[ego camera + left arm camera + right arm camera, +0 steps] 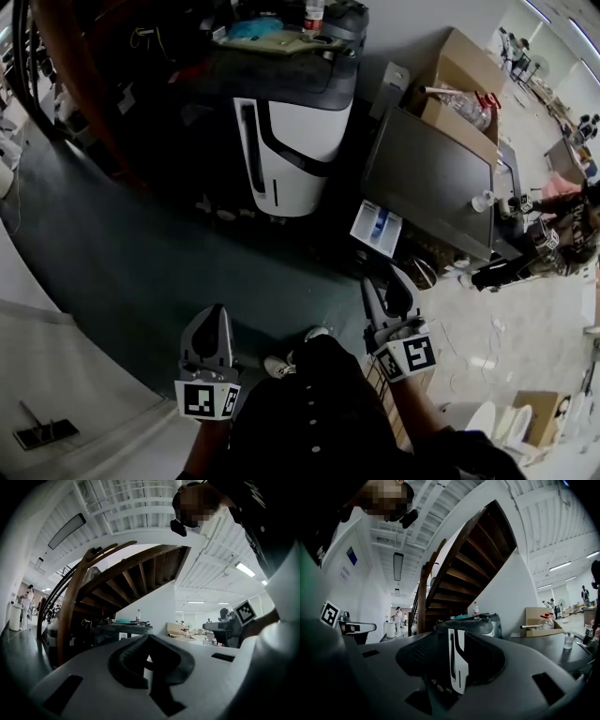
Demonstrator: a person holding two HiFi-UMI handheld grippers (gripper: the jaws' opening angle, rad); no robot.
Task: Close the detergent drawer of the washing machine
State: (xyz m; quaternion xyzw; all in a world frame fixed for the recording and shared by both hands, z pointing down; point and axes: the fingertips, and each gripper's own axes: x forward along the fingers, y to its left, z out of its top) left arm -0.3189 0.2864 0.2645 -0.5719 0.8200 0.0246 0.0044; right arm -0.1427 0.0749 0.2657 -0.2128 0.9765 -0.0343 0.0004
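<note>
Left jaws: the left gripper (149,641) has its pads together at the tips with nothing between them. It points level toward a wooden staircase (126,581) far off.
Right jaws: the right gripper (457,641) has its pads apart and holds nothing. The gap frames a white-and-black machine (457,663) well beyond, not touched.
Detergent drawer: the detergent drawer (377,228) is white with a blue insert. It stands pulled out from the front of the washing machine (431,183), a grey-topped box.
Drawer from right gripper: in the head view it lies at 12 o'clock, near but clearly apart.
Drawer from left gripper: about 2 o'clock, well apart.
Surroundings: the white-and-black machine sits at 11 o'clock of the drawer, and a cardboard box (464,89) at 1 o'clock, behind the washer.
Step in hand: the approach, as I judge it. The drawer is open and neither gripper touches it.
Next move calls for: probably the right gripper, being nearer, going forward to the drawer's front face. It should meet the face squarely near the middle and push straight along the slide until the face sits flush.
Care: an off-centre push could skew the drawer and jam it.
</note>
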